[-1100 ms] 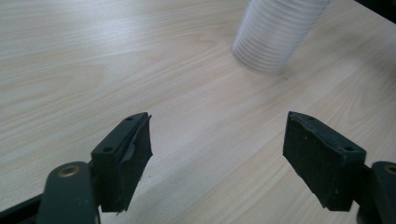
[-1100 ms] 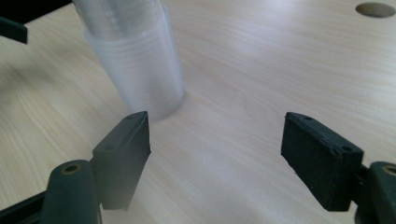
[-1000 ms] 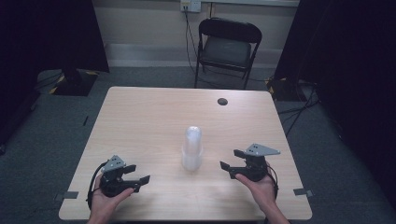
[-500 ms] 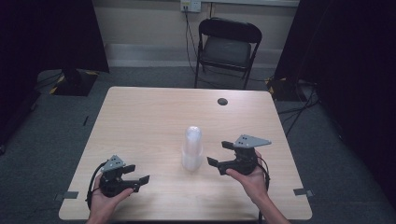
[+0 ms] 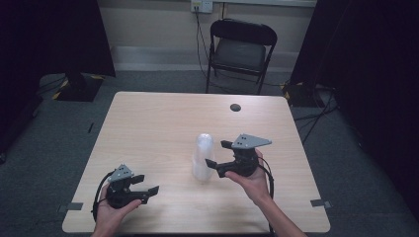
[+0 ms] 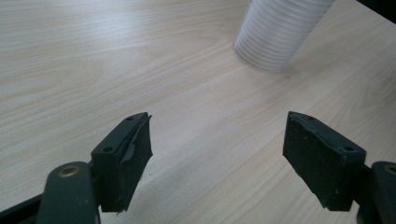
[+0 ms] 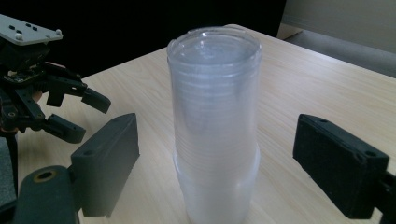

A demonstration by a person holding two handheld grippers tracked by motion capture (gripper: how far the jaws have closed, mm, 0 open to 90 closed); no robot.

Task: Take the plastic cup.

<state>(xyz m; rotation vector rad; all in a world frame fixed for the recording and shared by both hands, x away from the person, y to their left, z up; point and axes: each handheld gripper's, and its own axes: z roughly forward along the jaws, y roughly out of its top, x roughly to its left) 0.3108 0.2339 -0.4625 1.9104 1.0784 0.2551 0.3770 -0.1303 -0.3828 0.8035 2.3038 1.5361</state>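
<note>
Translucent, glossy plastic in the stack of cups (image 7: pixel 215 126), finely ribbed; pale wood-grain laminate with soft sheen on the table (image 5: pixel 148 128); matt black pads (image 6: pixel 133 154), slightly rough, on the left gripper (image 6: pixel 217 154).

Room: pale wood tabletop (image 5: pixel 148 128); black folding chair (image 5: pixel 240 52) beyond the jaws; grey carpet floor (image 5: pixel 69 123); cream wall (image 5: pixel 148 24) with socket (image 5: pixel 201 6); black curtains (image 5: pixel 365 74) flanking.

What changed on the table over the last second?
The right gripper moved left toward the stack of clear cups, its jaws having just opened; they now flank the stack without pressing on it. The left gripper, open, and the stack stayed in place.
</note>
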